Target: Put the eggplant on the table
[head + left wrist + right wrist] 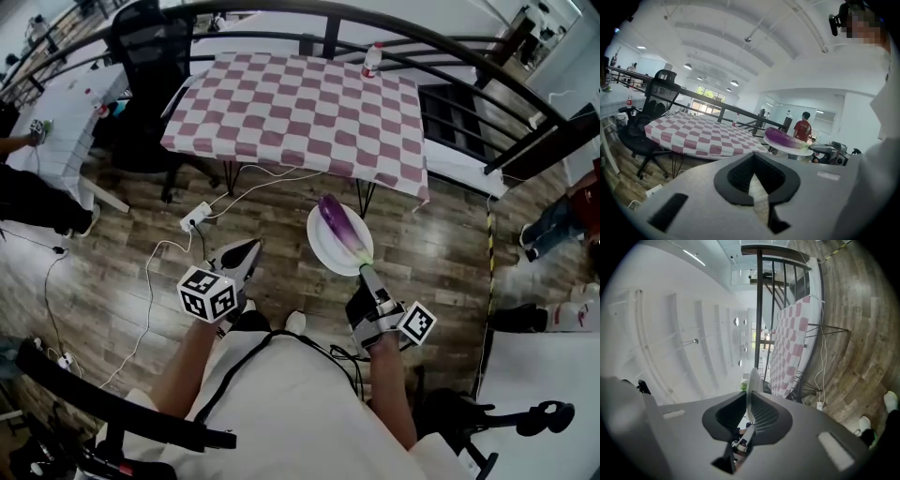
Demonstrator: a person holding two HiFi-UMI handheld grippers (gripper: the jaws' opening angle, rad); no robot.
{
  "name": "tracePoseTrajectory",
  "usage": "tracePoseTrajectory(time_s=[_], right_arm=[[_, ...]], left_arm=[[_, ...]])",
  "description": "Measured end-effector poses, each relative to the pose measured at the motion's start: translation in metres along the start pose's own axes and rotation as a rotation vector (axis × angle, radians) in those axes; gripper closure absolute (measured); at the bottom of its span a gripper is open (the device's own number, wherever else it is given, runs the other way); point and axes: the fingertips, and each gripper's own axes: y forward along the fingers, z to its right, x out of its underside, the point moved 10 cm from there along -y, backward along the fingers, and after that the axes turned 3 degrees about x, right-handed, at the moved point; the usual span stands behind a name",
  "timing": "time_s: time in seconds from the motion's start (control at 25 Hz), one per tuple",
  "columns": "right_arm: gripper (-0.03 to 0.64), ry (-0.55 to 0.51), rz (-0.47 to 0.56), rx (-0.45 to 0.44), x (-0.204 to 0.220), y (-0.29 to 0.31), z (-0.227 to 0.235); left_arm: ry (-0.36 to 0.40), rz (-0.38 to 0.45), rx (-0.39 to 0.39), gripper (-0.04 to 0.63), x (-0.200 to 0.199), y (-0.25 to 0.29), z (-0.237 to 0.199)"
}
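Floor (112, 272): wood-plank finish. A white power strip (195, 217) lies on it, and a white cable (147, 291) runs from the strip toward the lower left. A black office chair (141, 66) stands at upper left. A dark metal railing (330, 33) curves across the top. A red-capped bottle (372, 59) stands upright near the railing. Striped tape (488, 253) runs along the floor at right. In the left gripper view, a person in a red shirt (803, 129) stands in the background.

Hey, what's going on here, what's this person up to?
A person stands on the wood floor facing a table with a checkered cloth, holding a gripper in each hand. The right gripper has its fingers clamped on the rim of a white plate, with a purple eggplant lying on it. The left gripper is shut and empty. The eggplant is not on the table yet.
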Motion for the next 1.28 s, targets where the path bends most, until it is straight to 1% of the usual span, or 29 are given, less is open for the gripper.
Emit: tracePoseTrajectory(time_s=[0.36,0.64,0.88,1.28], right_arm=[[0.576,0.016,-0.011,0.008,-0.010,-0.017,0.006],[0.577,0.028,-0.015,0.000,-0.010,-0.015,0.010],[0.577,0.029,-0.005,-0.005,-0.013,-0.007,0.008],[0.577,0.007,0.010,0.010,-0.032,0.034,0.007]], left_arm=[[0.010,-0.005,-0.032,0.594,0.004,0.000,0.018],[0.022,-0.007,-0.042,0.594,0.001,0.000,0.017],[0.013,-0.009,-0.035,0.594,0.001,0.009,0.009],[0.008,-0.006,-0.007,0.594,-0.020,0.040,-0.026]])
